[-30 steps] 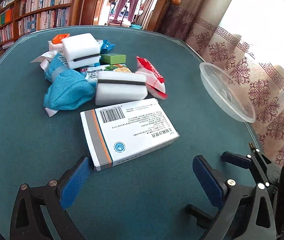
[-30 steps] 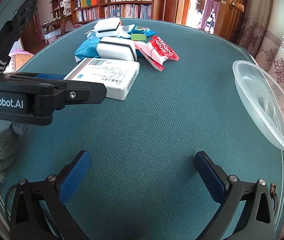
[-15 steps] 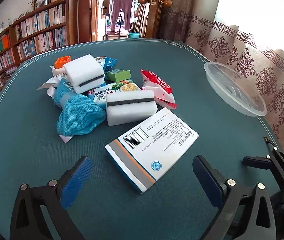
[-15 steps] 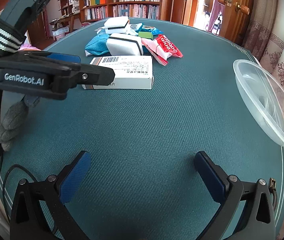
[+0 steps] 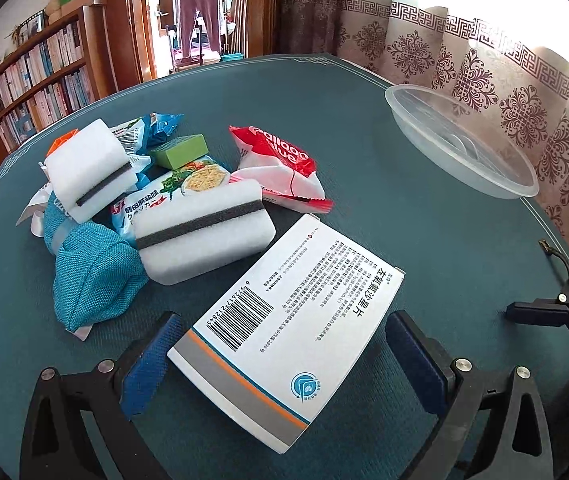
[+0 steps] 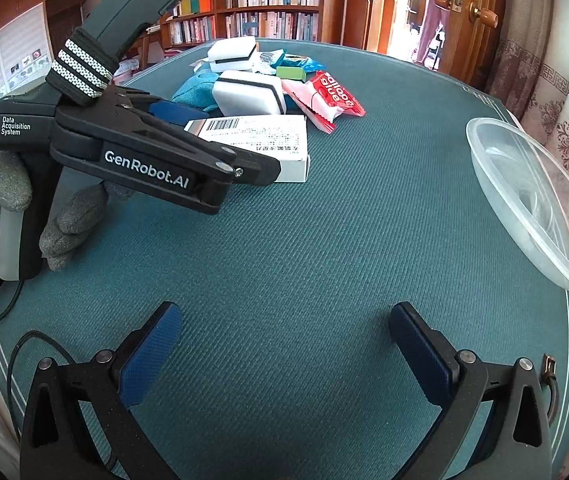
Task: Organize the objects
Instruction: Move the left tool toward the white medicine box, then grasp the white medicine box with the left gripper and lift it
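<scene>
A white medicine box (image 5: 292,324) with a barcode lies flat on the green table. My left gripper (image 5: 284,356) is open with its blue pads on either side of the box's near end, not pressing it. In the right wrist view the box (image 6: 260,140) lies between the left gripper's fingers (image 6: 172,160). My right gripper (image 6: 284,344) is open and empty over bare table. A clear plastic bowl (image 5: 460,152) sits at the right edge; it also shows in the right wrist view (image 6: 536,200).
Behind the box is a pile: two white sponges (image 5: 204,232) (image 5: 88,172), a teal cloth pouch (image 5: 92,276), a red snack packet (image 5: 280,172), a green block (image 5: 180,152) and cracker packets (image 5: 180,188). Curtains hang beyond the table's right edge.
My left gripper has moved forward, so the box now lies between its open fingers. The right gripper has stayed almost still.
</scene>
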Tool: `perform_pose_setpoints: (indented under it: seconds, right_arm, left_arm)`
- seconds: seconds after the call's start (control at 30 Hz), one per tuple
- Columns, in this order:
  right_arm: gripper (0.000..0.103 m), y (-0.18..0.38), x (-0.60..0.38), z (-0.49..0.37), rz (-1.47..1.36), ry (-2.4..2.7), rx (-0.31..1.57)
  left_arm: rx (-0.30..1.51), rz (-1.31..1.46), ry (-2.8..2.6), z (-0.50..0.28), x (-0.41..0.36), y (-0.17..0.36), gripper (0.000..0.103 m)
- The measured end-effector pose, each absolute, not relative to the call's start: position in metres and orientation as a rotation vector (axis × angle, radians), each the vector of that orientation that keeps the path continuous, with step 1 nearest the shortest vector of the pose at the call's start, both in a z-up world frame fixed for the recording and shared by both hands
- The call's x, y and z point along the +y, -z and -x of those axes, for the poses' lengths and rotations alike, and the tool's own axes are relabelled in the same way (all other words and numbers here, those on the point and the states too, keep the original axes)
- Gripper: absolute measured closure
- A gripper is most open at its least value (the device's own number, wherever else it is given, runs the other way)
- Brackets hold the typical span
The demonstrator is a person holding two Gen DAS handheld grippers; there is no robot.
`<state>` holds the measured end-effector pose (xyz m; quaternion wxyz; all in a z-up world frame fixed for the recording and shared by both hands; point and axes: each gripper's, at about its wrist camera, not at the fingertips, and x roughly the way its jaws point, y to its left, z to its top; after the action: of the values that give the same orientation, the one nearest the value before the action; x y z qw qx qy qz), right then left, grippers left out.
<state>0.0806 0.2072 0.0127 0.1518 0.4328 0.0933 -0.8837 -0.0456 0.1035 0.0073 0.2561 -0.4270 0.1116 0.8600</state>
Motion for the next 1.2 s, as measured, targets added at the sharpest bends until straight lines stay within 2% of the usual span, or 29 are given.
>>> perform_pose_setpoints:
  seconds: [0.3, 0.57, 0.67, 0.93, 1.0, 1.03, 1.07, 1.2]
  right_arm:
    - [0.000, -0.013, 0.207, -0.079, -1.243, 2.536, 0.265]
    - [0.000, -0.014, 0.205, -0.077, -1.250, 2.538, 0.278]
    - [0.000, -0.014, 0.205, -0.077, -1.251, 2.538, 0.279]
    - [0.000, -0.014, 0.203, -0.077, -1.251, 2.540, 0.281]
    - [0.000, -0.013, 0.203, -0.077, -1.251, 2.540, 0.281]
    - [0.000, -0.013, 0.203, -0.077, -1.252, 2.541, 0.282]
    - [0.000, -0.013, 0.203, -0.077, -1.251, 2.541, 0.281]
    - [0.000, -0.013, 0.203, -0.077, -1.251, 2.541, 0.281]
  left_arm:
    - [0.400, 1.126, -2.345, 0.040, 0.115, -0.007, 0.001]
    - [0.370, 1.097, -2.343, 0.029, 0.117, -0.011, 0.028]
    - [0.357, 1.090, -2.362, 0.023, 0.114, -0.011, 0.033]
    - [0.325, 1.128, -2.406, 0.000, 0.091, -0.010, 0.032]
    - [0.315, 1.145, -2.424, -0.001, 0.089, -0.010, 0.025]
    - [0.309, 1.155, -2.433, 0.001, 0.089, -0.009, 0.016]
    - [0.299, 1.165, -2.438, 0.003, 0.088, -0.008, 0.013]
    - [0.279, 1.182, -2.454, 0.011, 0.091, -0.007, 0.013]
